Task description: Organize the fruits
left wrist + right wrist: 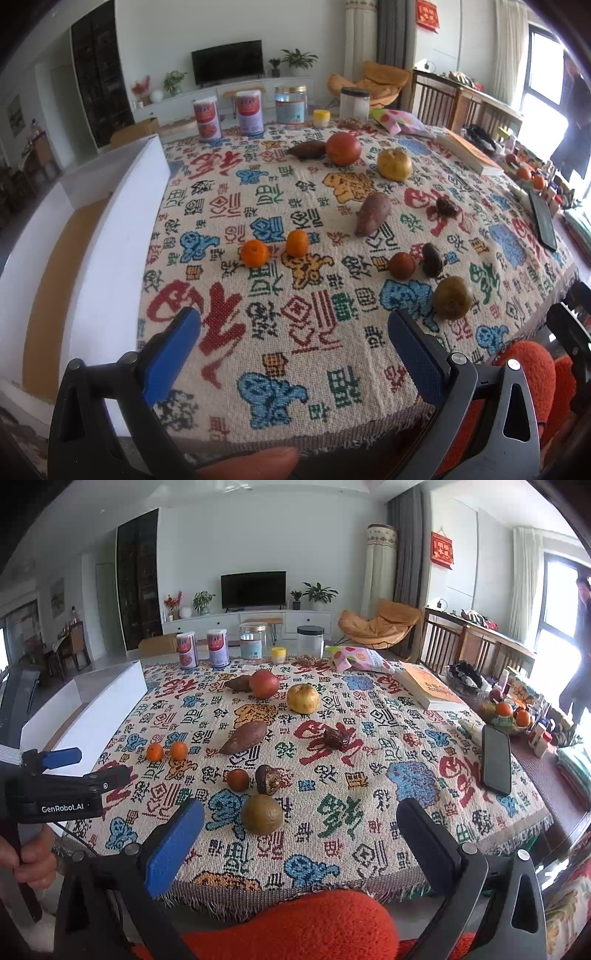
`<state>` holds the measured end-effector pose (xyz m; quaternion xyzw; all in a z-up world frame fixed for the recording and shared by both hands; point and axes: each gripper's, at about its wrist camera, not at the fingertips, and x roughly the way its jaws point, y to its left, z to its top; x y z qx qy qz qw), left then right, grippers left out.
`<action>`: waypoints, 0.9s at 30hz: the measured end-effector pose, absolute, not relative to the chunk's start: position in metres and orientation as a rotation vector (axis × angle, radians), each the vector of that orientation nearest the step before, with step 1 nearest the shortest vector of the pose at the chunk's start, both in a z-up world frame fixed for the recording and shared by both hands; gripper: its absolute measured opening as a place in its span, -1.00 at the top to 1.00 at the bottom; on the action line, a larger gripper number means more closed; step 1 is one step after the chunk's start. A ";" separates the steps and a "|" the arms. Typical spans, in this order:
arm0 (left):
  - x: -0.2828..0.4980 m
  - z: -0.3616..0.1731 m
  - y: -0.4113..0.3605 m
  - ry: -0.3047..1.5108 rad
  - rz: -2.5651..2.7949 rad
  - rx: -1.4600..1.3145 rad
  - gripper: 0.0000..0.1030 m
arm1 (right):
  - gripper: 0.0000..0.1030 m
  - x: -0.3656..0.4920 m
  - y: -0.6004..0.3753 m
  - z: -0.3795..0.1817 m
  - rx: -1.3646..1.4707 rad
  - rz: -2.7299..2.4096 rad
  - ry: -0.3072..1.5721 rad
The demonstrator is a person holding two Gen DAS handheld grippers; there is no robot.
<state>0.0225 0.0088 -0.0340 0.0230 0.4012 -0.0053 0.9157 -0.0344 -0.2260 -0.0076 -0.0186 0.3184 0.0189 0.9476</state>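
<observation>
Plainly, both tongs stand wide and empty above the near edge of the bench (258, 424), which wears a woven cloth (369, 768) full of coloured characters. The left tongs (295, 332) hang over bare cloth, with nothing between their blue pads. The right tongs (301, 821) are just as wide; a greenish-brown fruit (262, 814) lies on the cloth ahead of them, untouched.

The fruits are scattered loose across the cloth. Two mandarins (275, 248) sit side by side toward the left. A small brown fruit (402, 265) and a dark wrinkled one (433, 259) lie just beside each other, near the greenish-brown fruit. One sweet potato (373, 214) lies mid-cloth, and a dark lump (447, 206) sits to its right. Farther back, a second sweet potato (306, 149) touches a red fruit (343, 148), with a yellow fruit (394, 164) near them.

Along the far edge stand two cans (202, 650), two jars (280, 640) and a small yellow-lidded pot (279, 654). A book (430, 690) and a phone (496, 758) lie at the right. A white box (110, 229) adjoins the bench's left side. In the right wrist view, a hand (27, 864) grips the handle of the left tool.
</observation>
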 end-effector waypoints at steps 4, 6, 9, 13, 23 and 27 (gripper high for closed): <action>0.030 -0.067 0.015 0.806 0.013 0.105 -0.98 | -1.00 -0.033 -0.225 -0.047 0.093 0.075 0.713; 0.039 -0.086 0.016 0.843 0.004 0.090 -0.98 | -1.00 -0.040 -0.219 -0.055 0.023 0.061 0.683; 0.050 -0.105 0.013 0.882 0.002 0.080 -0.98 | -1.00 -0.038 -0.210 -0.058 -0.042 0.047 0.661; 0.059 -0.121 0.009 0.919 0.027 0.096 -0.98 | -1.00 -0.029 -0.211 -0.050 -0.074 0.005 0.627; 0.058 -0.126 0.018 0.928 0.023 -0.004 -0.99 | -1.00 -0.009 -0.210 -0.073 -0.104 -0.024 0.752; 0.057 -0.128 0.018 0.930 0.015 -0.003 -0.99 | -1.00 -0.008 -0.208 -0.076 -0.110 -0.021 0.770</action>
